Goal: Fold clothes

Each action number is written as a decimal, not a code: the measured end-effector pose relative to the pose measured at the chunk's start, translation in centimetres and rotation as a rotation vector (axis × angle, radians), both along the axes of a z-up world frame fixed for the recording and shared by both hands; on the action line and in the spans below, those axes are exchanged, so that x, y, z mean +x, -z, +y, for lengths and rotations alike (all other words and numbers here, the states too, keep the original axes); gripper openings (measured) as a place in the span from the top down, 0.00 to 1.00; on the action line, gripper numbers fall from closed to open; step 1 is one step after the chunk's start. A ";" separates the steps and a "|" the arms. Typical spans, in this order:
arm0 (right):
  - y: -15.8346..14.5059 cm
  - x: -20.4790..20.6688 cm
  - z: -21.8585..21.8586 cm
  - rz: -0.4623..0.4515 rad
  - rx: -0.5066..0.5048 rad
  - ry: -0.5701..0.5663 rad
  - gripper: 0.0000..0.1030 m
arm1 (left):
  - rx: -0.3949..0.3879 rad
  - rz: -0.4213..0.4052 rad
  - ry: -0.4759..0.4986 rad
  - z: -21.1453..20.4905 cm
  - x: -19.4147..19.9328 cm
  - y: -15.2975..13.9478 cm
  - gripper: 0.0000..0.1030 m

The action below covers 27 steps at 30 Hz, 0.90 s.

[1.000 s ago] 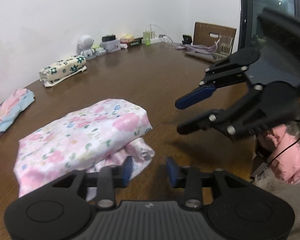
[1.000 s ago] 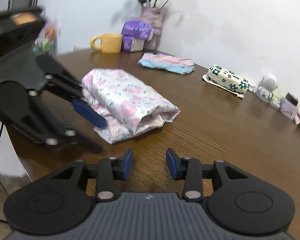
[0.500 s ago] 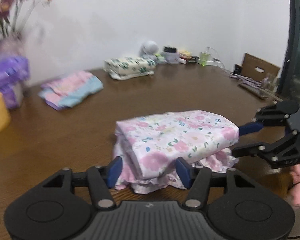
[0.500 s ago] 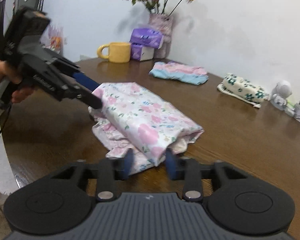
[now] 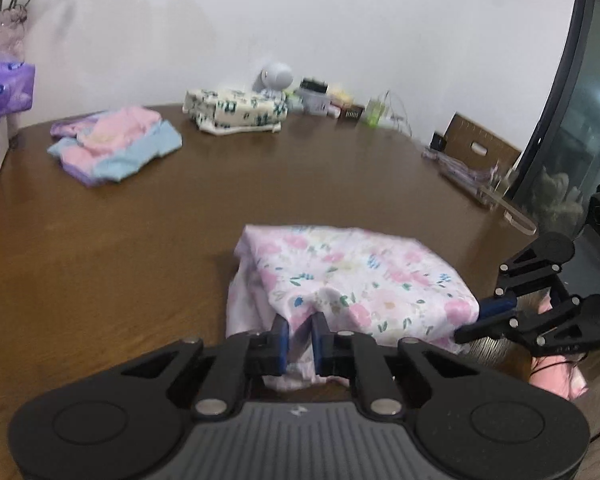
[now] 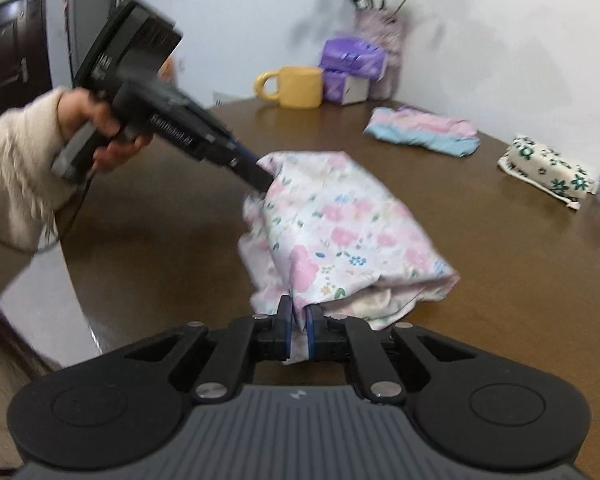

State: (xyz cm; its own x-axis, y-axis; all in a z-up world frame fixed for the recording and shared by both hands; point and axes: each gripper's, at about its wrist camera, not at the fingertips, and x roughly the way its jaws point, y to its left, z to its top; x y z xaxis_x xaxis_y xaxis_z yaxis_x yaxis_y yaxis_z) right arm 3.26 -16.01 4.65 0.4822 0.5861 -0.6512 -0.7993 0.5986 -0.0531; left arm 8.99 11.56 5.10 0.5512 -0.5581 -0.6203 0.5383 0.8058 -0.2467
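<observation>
Now the floral garment point(image 5: 352, 280) lies as a folded bundle on the brown bench point(image 5: 140, 240), its long axis running between the two pairs of tongs. The left tongs point(image 5: 300, 334) are clenched on a pinch of cloth at one short end, and the right tongs point(image 6: 299, 330) are clenched on the opposite end (a loose under-layer sags just beside them). So each hand sits at its own end, neither nearer the middle, and any lift or carry would have to keep both ends level or the bundle will spill open. A second folded garment, pink and blue point(image 5: 112, 148), rests well apart toward the wall.

Half a second ago both pairs of tongs stood open around the bundle's ends; a second ago they hovered clear of it. Since then they have closed on the cloth, which now puckers at the left grip.
</observation>
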 end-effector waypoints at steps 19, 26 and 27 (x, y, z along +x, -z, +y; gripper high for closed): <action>0.7 -0.1 -1.3 -0.001 0.017 0.126 0.51 | 0.085 -0.021 0.010 0.8 -1.5 0.7 0.32; 1.0 0.4 -1.1 0.028 0.010 0.143 0.74 | 0.107 -0.050 0.065 -0.4 -1.5 1.0 0.43; 0.9 0.4 -1.1 0.025 0.009 0.147 0.79 | 0.112 -0.049 0.079 -0.8 -1.6 1.1 0.46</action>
State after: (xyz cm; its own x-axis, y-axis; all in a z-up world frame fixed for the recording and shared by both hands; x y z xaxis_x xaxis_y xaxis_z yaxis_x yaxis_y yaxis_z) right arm 3.69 -17.15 3.70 0.5472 0.5160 -0.6590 -0.7039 0.7097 -0.0288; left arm 7.40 10.76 4.01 0.5396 -0.5296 -0.6544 0.6101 0.7817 -0.1295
